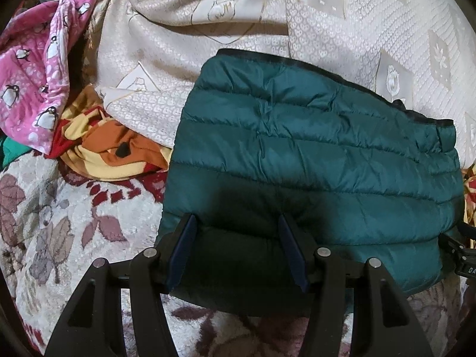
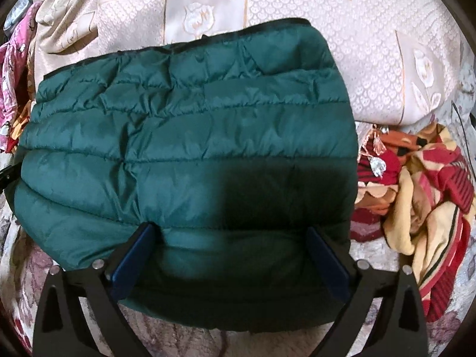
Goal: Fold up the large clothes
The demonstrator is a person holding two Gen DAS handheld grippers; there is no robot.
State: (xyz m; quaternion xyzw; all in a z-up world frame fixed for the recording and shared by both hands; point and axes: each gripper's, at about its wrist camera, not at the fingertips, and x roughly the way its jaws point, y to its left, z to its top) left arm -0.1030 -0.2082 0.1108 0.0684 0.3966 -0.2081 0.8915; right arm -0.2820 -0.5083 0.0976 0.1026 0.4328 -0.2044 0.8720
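A dark green quilted jacket lies folded into a thick block on the bed, its black-trimmed hem along the far edge. My left gripper stands over the jacket's near left part, jaws apart, with the puffy near fold bulging between the blue pads; I see no squeeze on it. In the right wrist view the same jacket fills the middle. My right gripper is open wide over its near right part, fabric lying between and under the fingers. The right gripper's black body shows at the jacket's right edge.
A cream patterned bedspread lies bunched behind the jacket. Pink penguin-print cloth and an orange, red and yellow garment are heaped at the left. A red and yellow blanket is piled at the right. A floral cover lies underneath.
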